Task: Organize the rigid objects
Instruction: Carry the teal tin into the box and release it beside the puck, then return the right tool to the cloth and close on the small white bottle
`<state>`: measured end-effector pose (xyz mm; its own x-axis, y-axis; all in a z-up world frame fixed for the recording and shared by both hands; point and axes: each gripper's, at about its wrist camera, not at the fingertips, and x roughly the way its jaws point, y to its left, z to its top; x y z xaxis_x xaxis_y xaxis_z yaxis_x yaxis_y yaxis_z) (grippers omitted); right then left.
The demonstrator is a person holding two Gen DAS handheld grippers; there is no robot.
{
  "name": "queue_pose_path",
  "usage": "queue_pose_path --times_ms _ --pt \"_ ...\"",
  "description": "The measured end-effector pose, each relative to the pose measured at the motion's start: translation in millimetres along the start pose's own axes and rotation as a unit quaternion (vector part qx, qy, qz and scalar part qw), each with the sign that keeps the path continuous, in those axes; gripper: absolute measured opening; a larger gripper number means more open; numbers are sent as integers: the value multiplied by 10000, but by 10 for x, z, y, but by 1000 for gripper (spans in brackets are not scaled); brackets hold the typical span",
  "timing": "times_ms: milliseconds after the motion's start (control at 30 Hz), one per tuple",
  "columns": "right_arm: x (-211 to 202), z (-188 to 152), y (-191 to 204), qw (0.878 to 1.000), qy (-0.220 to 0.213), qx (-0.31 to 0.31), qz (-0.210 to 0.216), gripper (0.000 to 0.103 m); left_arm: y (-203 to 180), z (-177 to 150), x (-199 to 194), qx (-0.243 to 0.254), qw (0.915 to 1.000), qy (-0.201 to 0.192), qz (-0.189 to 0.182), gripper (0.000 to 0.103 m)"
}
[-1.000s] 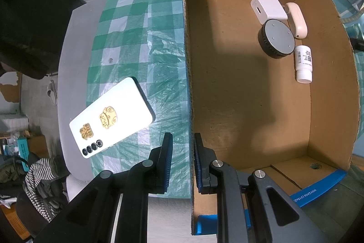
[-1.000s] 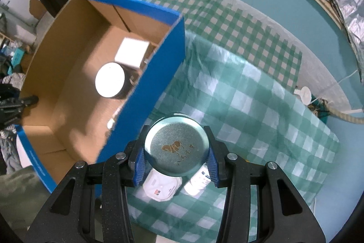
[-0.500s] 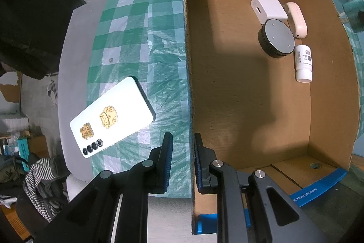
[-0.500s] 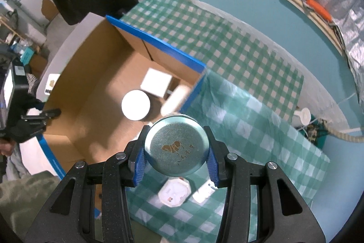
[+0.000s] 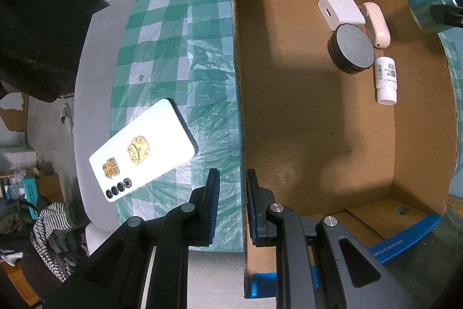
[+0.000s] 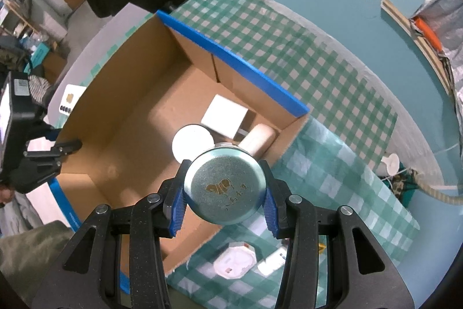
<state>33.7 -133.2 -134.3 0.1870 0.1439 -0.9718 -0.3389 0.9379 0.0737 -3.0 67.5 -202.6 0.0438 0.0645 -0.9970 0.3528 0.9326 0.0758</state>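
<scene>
Now round metal tin [image 6: 225, 187] over cardboard box [image 6: 121, 118].

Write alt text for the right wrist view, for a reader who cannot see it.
The right gripper clamps a round teal tin above the near wall of an open cardboard box. Inside lie a white square block, a round disc and a cream case. The box sits on a green checked cloth.

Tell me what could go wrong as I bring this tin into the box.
1. The round tin is pinched only at its sides by the right gripper, so it might slip.
2. Lowered here, it could land on the grey disc or white bottle.
3. The left gripper clamps the box wall; a bump could shift the cardboard box.
</scene>
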Motion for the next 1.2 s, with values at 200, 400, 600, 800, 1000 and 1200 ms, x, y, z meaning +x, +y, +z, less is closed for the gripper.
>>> queue_pose_path --times_ms 200,400,600,800,1000,1200 --pt "172 35 27 9999 149 16 1 44 -4 -5 1 -6 10000 -10 -6 17" --pt "298 61 22 9997 207 101 41 44 0 -8 -1 -6 10000 -7 -15 17" --pt "348 59 38 9996 213 171 -53 44 2 -5 -5 -6 10000 -16 -25 17" --pt "295 71 45 9997 140 198 -91 53 -3 -3 0 11 10000 -10 -27 17" --pt "164 61 -18 9994 2 318 -95 58 -3 -3 1 9 10000 -9 -28 17" --pt "46 3 -130 9989 -75 440 -117 59 0 -6 4 4 10000 -4 -27 17"
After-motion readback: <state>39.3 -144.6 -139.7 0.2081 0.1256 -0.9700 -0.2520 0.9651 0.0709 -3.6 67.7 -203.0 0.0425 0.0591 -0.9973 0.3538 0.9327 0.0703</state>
